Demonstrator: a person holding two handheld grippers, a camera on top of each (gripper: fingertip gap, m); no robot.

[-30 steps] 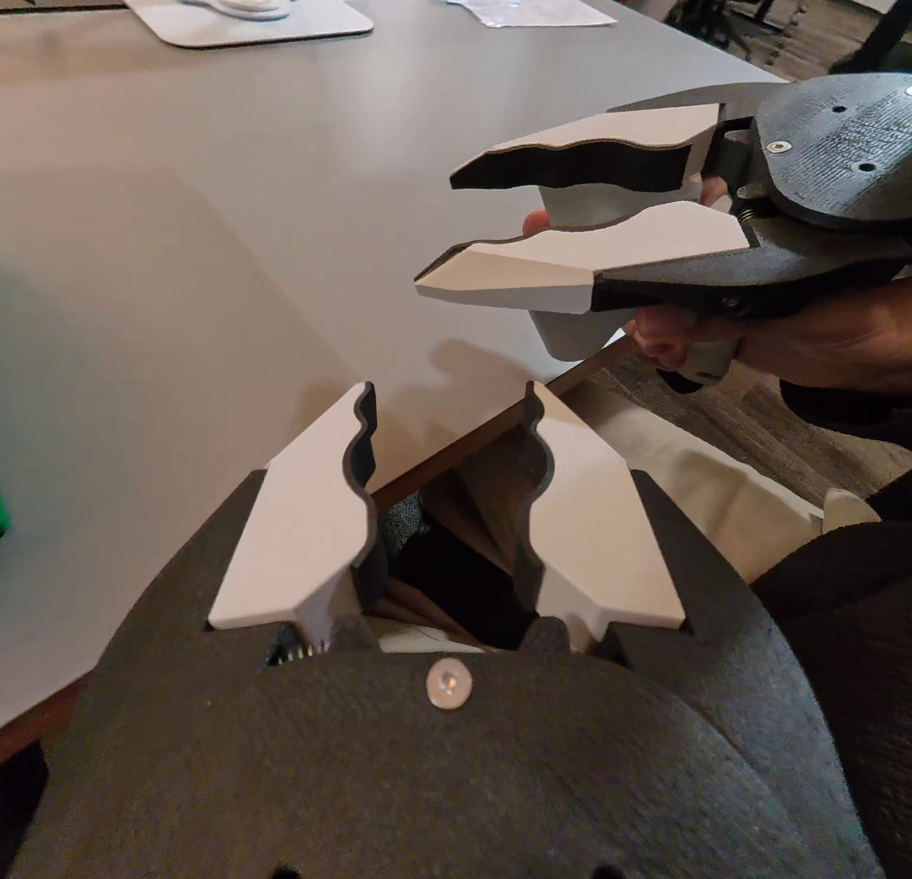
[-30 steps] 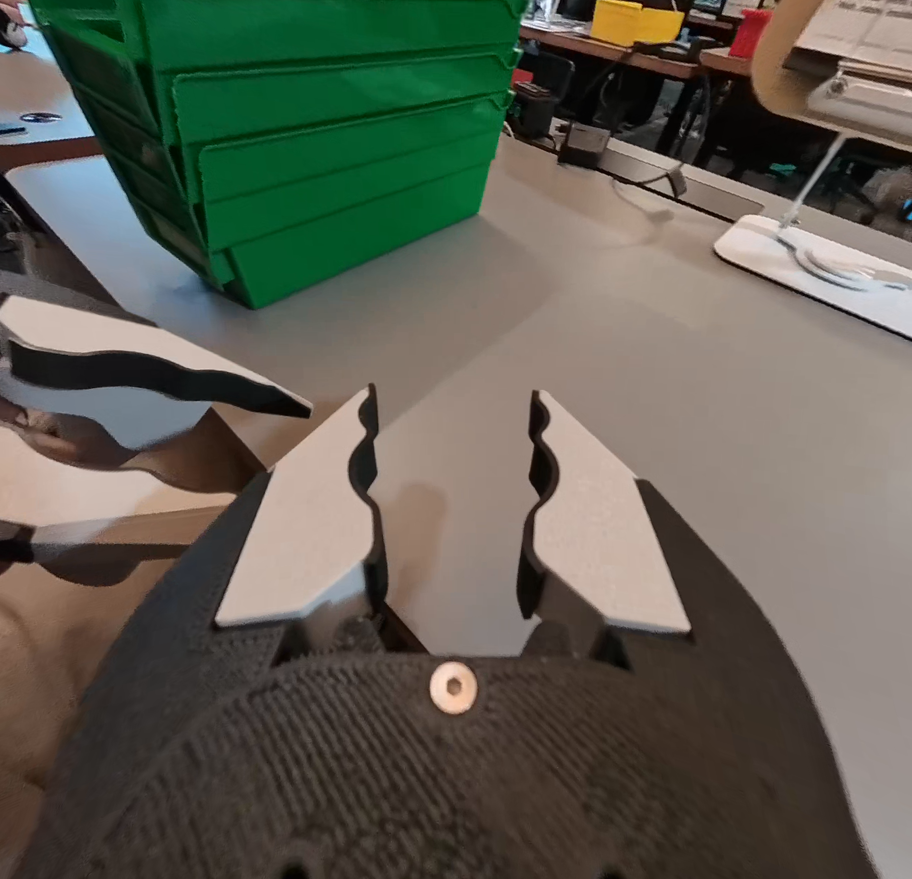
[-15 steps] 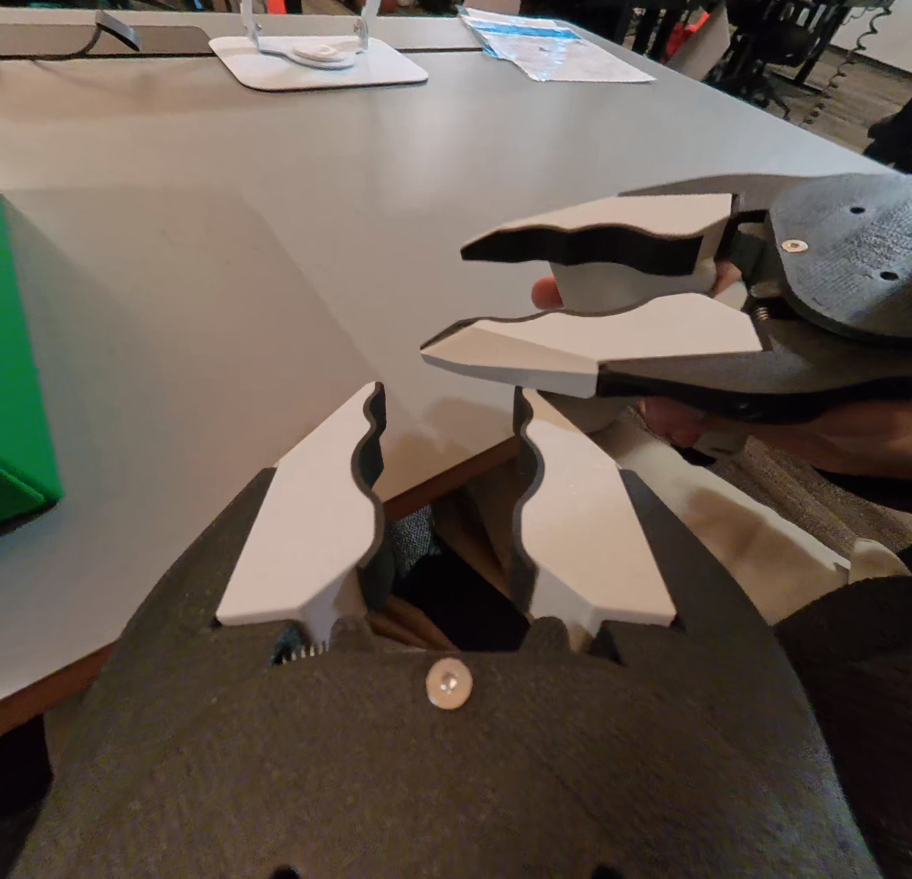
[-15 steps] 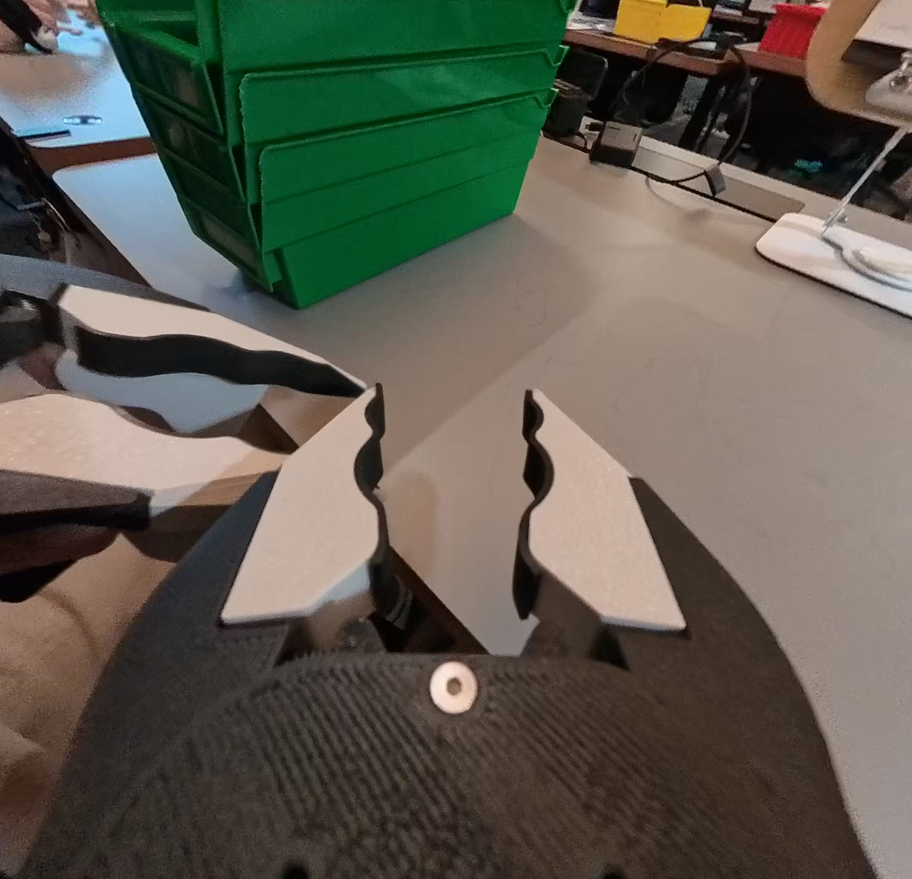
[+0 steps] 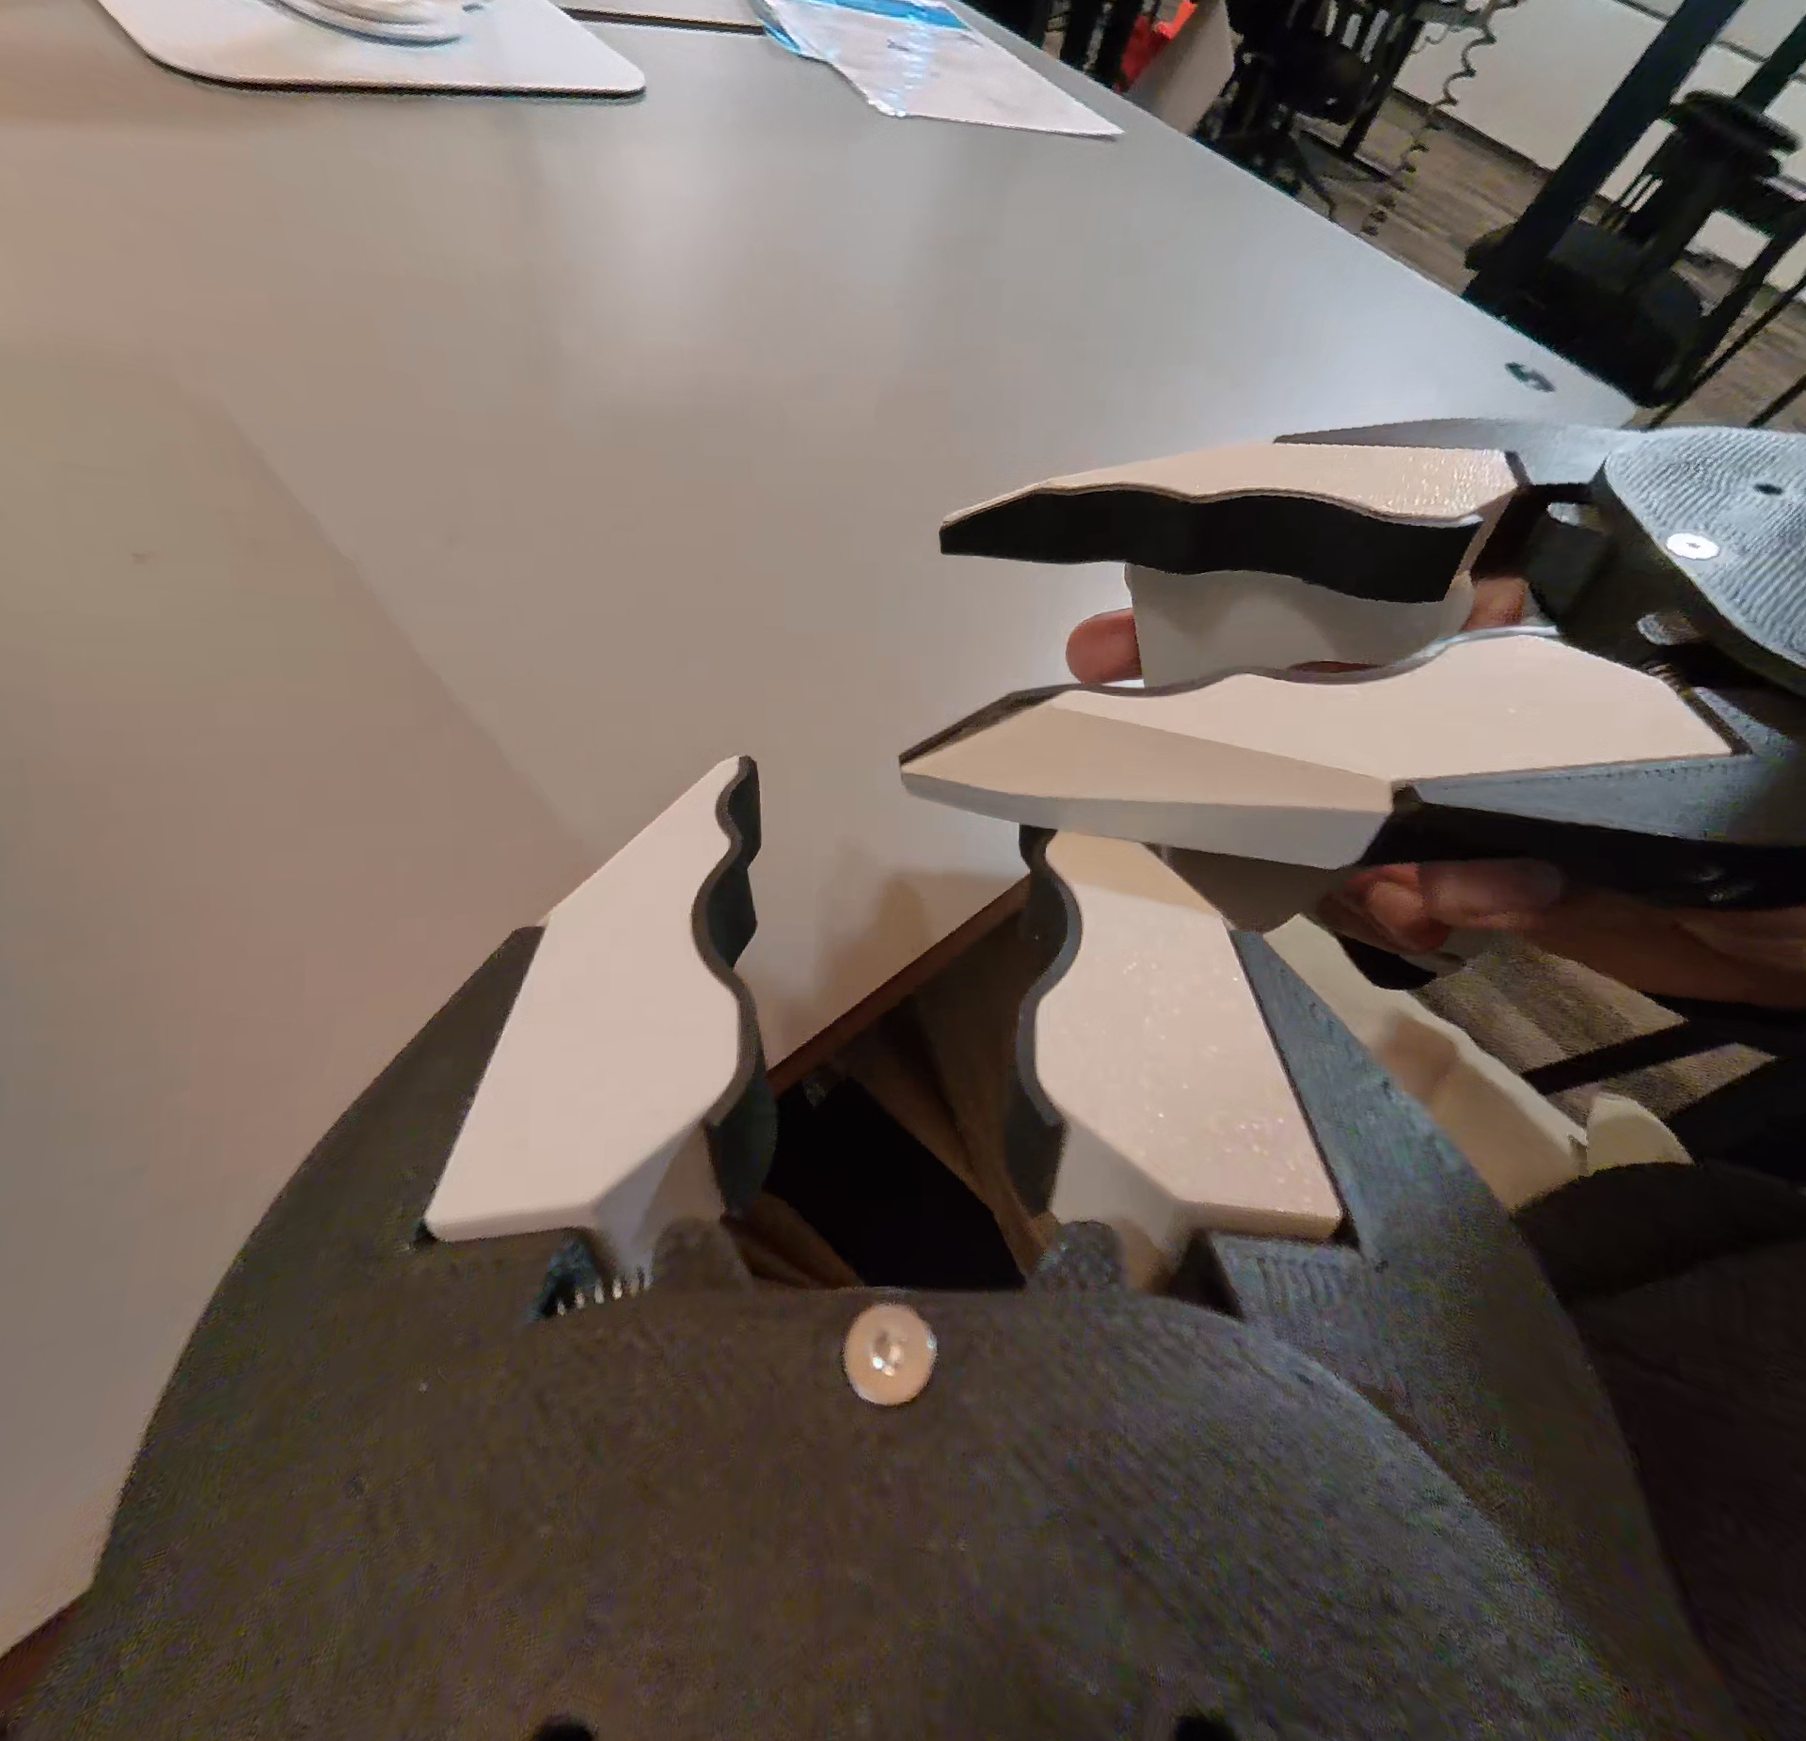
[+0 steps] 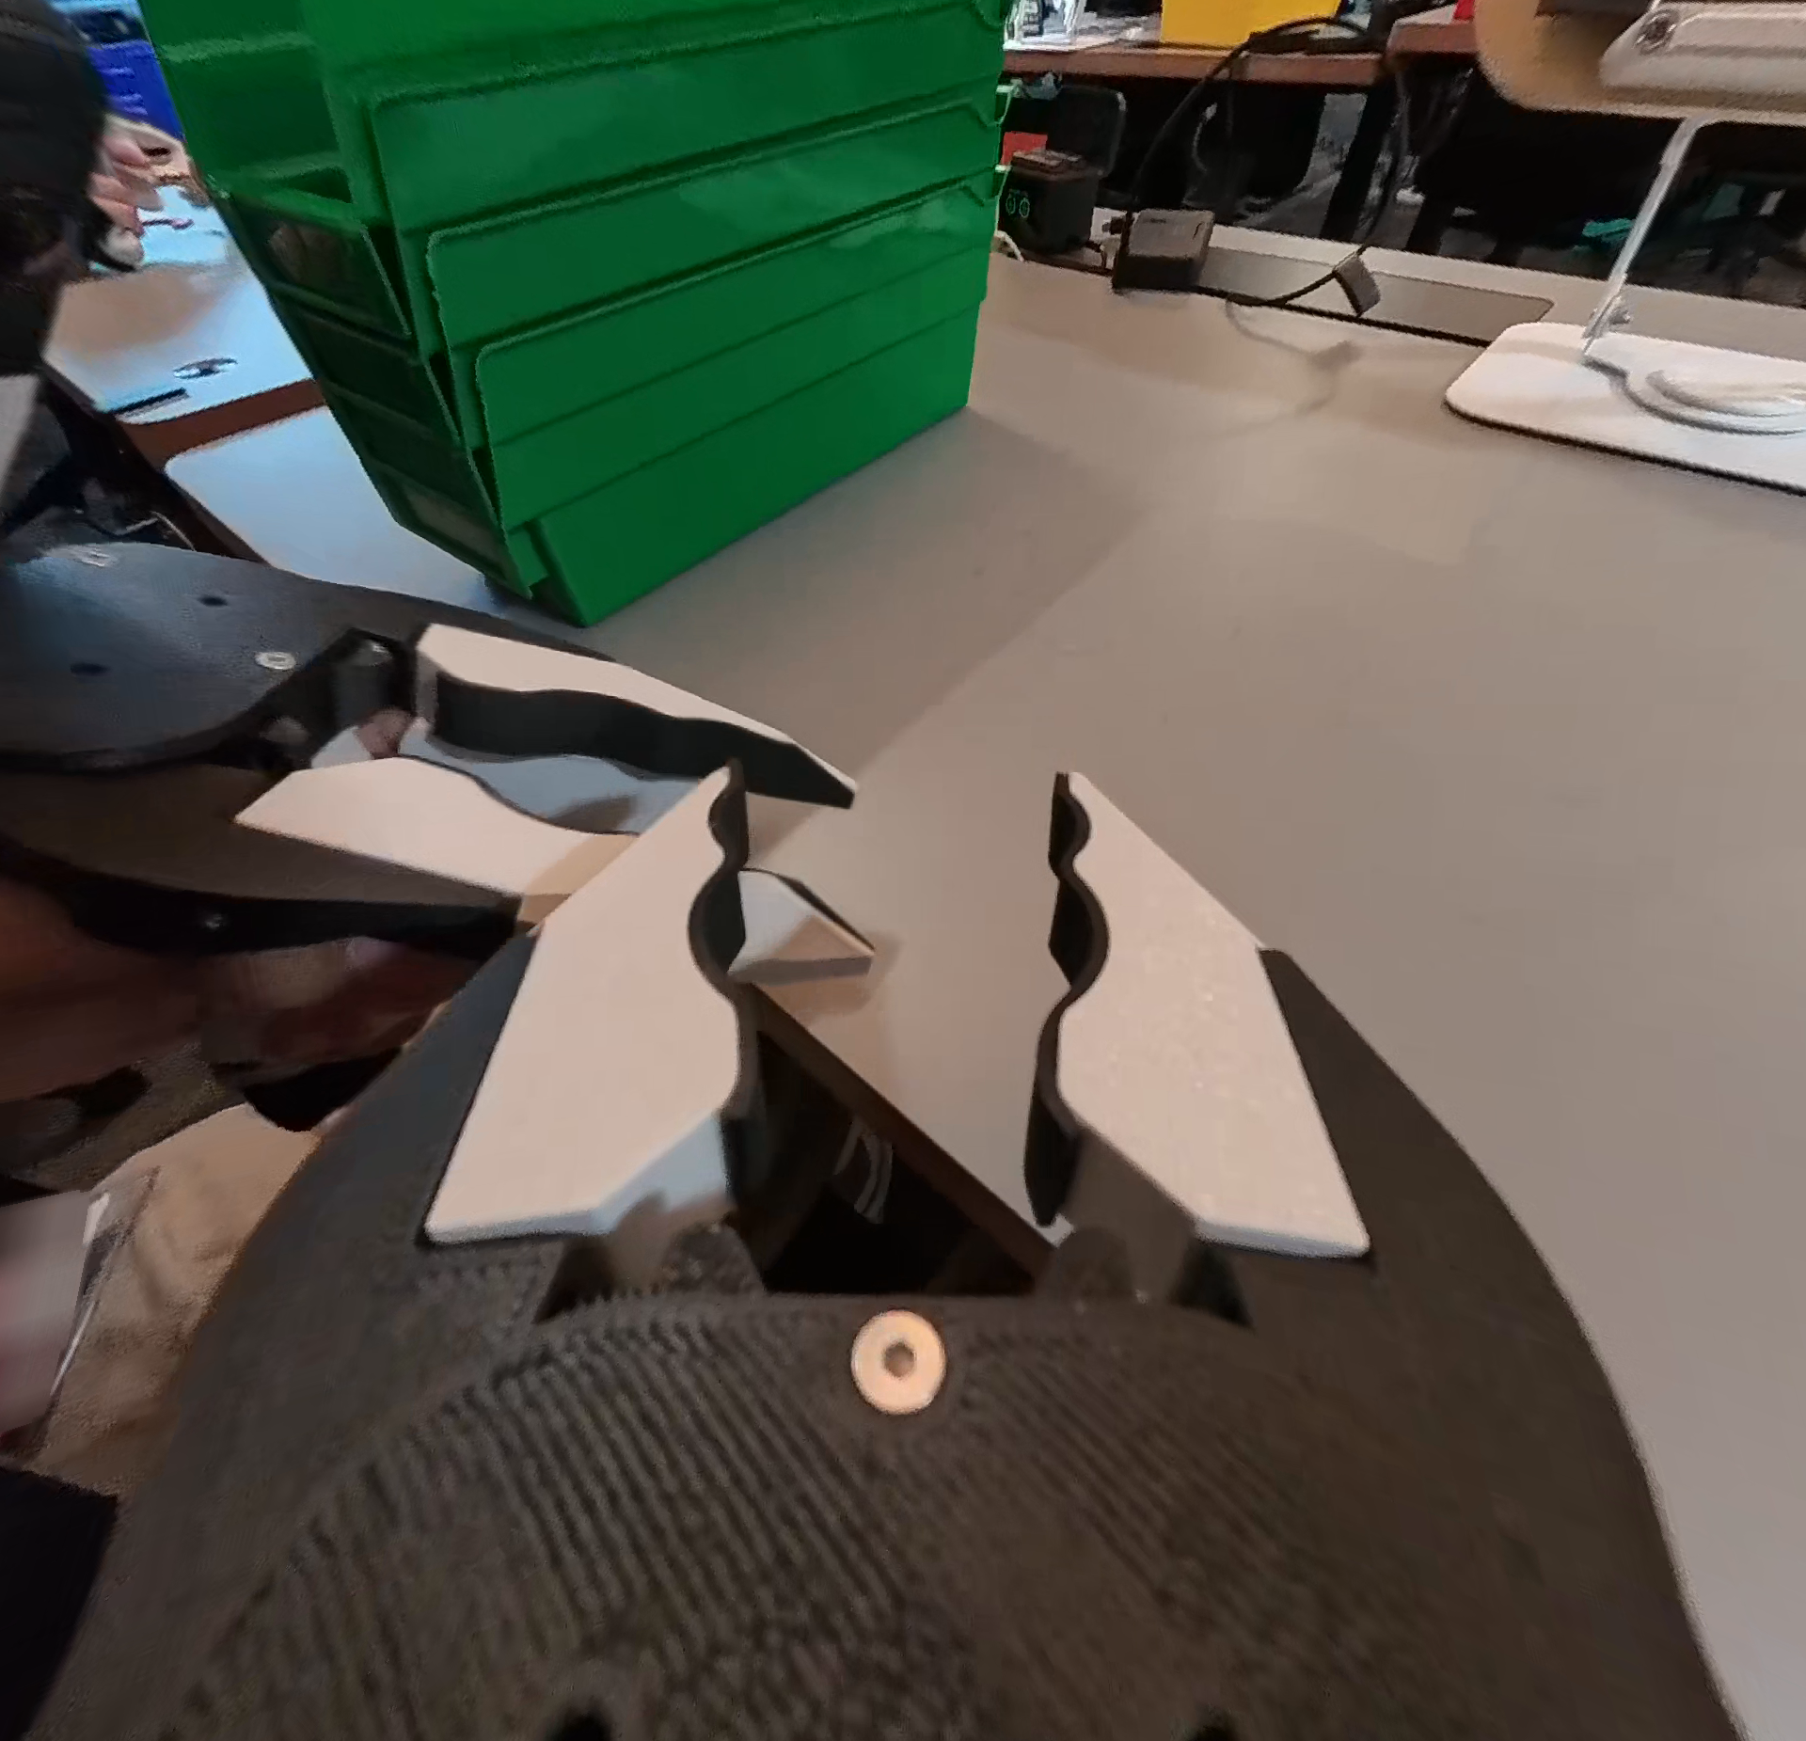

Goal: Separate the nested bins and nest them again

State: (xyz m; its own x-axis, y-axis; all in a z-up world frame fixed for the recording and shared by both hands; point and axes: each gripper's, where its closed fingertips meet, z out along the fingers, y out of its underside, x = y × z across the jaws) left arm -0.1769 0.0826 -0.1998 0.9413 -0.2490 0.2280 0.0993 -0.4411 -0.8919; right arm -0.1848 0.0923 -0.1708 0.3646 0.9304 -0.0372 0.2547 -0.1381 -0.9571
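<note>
Both claws gape, empty (left (image 5: 884, 815), right (image 6: 894, 790)); green bins (image 6: 625, 258) nested

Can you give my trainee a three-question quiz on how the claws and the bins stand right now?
1. True or false: the right claw is shut on a bin.
2. Which view shows the stack of green bins? A) left wrist view B) right wrist view C) both
3. Fill in: the bins stand on the grey ____.

Key:
1. False. Both the right claw and the left claw are open and empty, held near the table's near edge.
2. B. The stack sits ahead and to the left of the right claw, still nested.
3. table
</note>
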